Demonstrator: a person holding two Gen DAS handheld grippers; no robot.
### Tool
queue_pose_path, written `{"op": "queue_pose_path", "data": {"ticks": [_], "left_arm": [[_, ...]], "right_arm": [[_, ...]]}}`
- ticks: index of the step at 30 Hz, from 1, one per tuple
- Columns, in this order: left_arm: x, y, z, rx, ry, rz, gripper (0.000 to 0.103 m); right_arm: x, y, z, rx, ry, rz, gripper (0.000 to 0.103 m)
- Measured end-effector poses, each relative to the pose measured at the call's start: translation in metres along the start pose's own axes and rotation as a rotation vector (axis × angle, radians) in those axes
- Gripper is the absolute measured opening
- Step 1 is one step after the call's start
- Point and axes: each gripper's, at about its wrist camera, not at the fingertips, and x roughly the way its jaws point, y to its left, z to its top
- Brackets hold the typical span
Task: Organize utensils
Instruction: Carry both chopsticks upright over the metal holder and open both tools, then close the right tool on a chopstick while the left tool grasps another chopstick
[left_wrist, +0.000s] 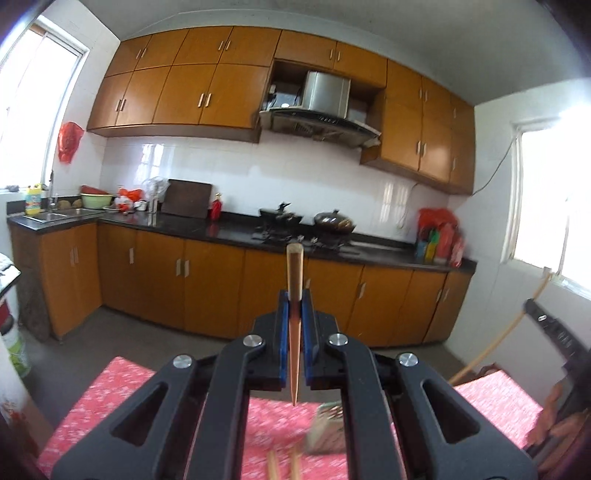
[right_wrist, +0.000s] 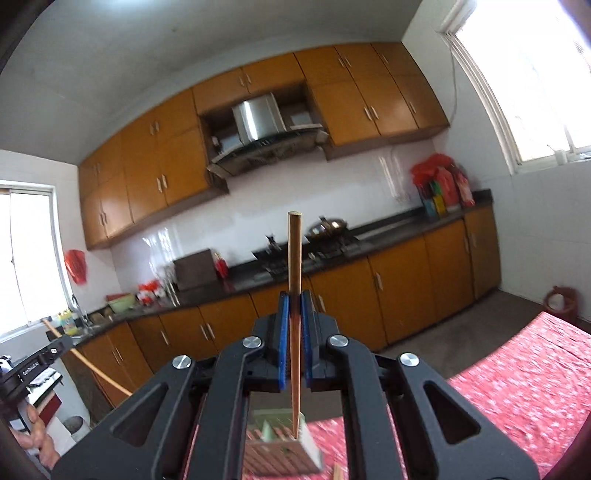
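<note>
My left gripper (left_wrist: 294, 295) is shut on a wooden chopstick (left_wrist: 294, 273), held upright above the table with its thin tip pointing down. My right gripper (right_wrist: 294, 297) is shut on a second chopstick (right_wrist: 294, 251), also upright, its lower tip at the mouth of a square utensil holder (right_wrist: 284, 443) below it. The holder also shows blurred in the left wrist view (left_wrist: 327, 428). Two more chopsticks (left_wrist: 284, 465) lie on the table. The right gripper with its chopstick shows at the right edge of the left wrist view (left_wrist: 554, 332).
The table has a red patterned cloth (left_wrist: 122, 391), also seen in the right wrist view (right_wrist: 517, 398). Beyond it are a kitchen counter (left_wrist: 221, 229) with a stove, wok and sink, orange cabinets and a range hood (left_wrist: 321, 118).
</note>
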Motion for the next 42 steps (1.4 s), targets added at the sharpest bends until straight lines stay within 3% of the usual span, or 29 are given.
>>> {"op": "queue_pose_path", "data": {"ticks": [5,13,18,23,24,26,28,33,38,42], "left_arm": [[0.020,-0.020,-0.008,-0.023,-0.003,-0.040,0.007],[0.070,-0.042,-0.048,-0.008,0.102,-0.055,0.007],[0.085,-0.043,-0.063,-0.003,0.156,-0.041,0.008],[0.080,-0.030,-0.060,-0.022,0.151,-0.022,0.024],[0.077,-0.028,-0.059,-0.023,0.143,-0.018,0.025],[0.070,-0.025,-0.056,-0.029,0.134,-0.013,0.028],[0.062,-0.021,-0.054,-0.041,0.124,-0.007,0.031],[0.036,-0.010,-0.059,-0.034,0.132,0.018,0.035],[0.013,0.018,-0.096,-0.013,0.209,0.077,0.037],[0.006,0.044,-0.148,0.021,0.325,0.148,0.037]], "right_arm": [[0.024,0.011,-0.014,-0.030,0.001,0.006,0.007],[0.051,0.003,-0.056,-0.026,0.148,-0.007,0.007],[0.056,0.003,-0.062,-0.024,0.199,-0.006,0.008],[0.054,0.001,-0.060,-0.012,0.218,-0.005,0.008],[0.050,0.001,-0.057,-0.015,0.213,-0.008,0.010],[0.044,-0.001,-0.053,-0.014,0.201,-0.014,0.028],[0.036,-0.003,-0.049,-0.009,0.180,-0.021,0.039],[0.007,-0.013,-0.049,-0.024,0.184,-0.048,0.039],[-0.005,-0.040,-0.086,-0.027,0.316,-0.116,0.039],[-0.005,-0.066,-0.147,-0.007,0.530,-0.158,0.038]]}}
